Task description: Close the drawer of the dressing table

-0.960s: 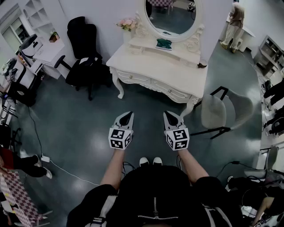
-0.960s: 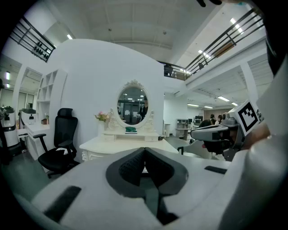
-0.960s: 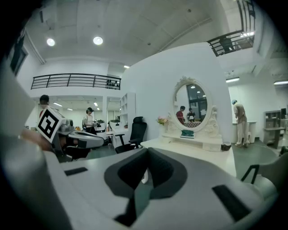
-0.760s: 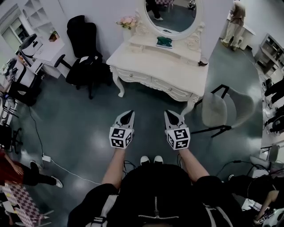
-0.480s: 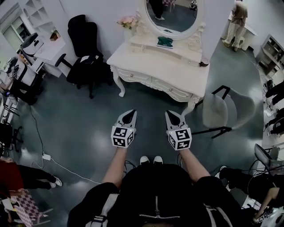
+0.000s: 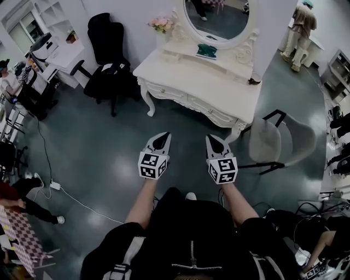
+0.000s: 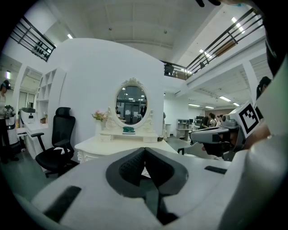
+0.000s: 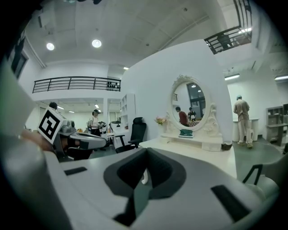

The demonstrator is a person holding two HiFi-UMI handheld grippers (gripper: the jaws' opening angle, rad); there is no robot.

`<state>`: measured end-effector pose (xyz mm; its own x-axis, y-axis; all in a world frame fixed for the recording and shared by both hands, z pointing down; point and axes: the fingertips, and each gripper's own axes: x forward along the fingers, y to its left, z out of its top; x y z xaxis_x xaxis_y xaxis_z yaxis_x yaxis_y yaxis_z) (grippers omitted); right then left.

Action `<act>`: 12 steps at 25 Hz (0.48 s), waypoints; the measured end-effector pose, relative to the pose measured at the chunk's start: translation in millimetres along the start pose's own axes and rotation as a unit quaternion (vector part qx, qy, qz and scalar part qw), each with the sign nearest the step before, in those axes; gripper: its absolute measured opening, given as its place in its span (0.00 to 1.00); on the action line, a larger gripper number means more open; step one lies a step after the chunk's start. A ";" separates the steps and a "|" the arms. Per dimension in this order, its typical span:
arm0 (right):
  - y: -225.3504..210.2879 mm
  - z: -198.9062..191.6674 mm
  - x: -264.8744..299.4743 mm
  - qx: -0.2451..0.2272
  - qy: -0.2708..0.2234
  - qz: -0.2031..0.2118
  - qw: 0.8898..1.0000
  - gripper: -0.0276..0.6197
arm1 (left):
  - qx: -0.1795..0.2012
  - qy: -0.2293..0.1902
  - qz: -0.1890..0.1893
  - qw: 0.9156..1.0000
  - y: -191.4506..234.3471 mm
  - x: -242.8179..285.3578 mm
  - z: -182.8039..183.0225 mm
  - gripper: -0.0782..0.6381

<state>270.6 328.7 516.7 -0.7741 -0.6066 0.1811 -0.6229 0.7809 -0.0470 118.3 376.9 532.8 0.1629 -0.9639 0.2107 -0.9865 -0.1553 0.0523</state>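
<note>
The white dressing table (image 6: 219, 87) with its oval mirror (image 6: 217, 16) stands against the far wall, a good step ahead of me. Its drawer fronts (image 6: 210, 113) run along the near edge; from here I cannot tell whether one is pulled out. My left gripper (image 6: 163, 134) and right gripper (image 6: 211, 137) hover side by side above the floor, short of the table, both shut with nothing in them. In the left gripper view the table (image 7: 103, 146) shows beyond the closed left gripper (image 7: 145, 149). The right gripper view shows the same table (image 8: 198, 152) past the closed right gripper (image 8: 146, 151).
A black office chair (image 6: 106, 54) stands left of the table and a grey chair (image 6: 279, 139) at its right corner. Flowers (image 6: 162, 23) and a green item (image 6: 206, 52) sit on the table. A person (image 6: 299, 27) stands at the back right. A cable (image 6: 71, 199) lies on the floor at left.
The view has shifted forward a little, so the table sits slightly nearer and lower in the picture. Both grippers have kept their pose, shut. People at the left edge have moved.
</note>
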 end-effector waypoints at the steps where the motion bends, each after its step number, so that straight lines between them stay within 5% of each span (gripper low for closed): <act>1: -2.1 -1.3 2.1 0.001 0.002 0.000 1.000 0.05 | 0.000 0.000 0.001 1.000 0.1 1.6 -0.1 0.12; 12: -25.7 1.1 87.8 0.013 0.016 -0.005 1.000 0.05 | -0.006 0.006 0.000 1.000 62.6 62.7 5.2 0.12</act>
<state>218.5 255.3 532.8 -0.7645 -0.6083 0.2134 -0.6330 0.7710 -0.0699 66.7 305.6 544.3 0.1623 -0.9612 0.2230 -0.9864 -0.1519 0.0631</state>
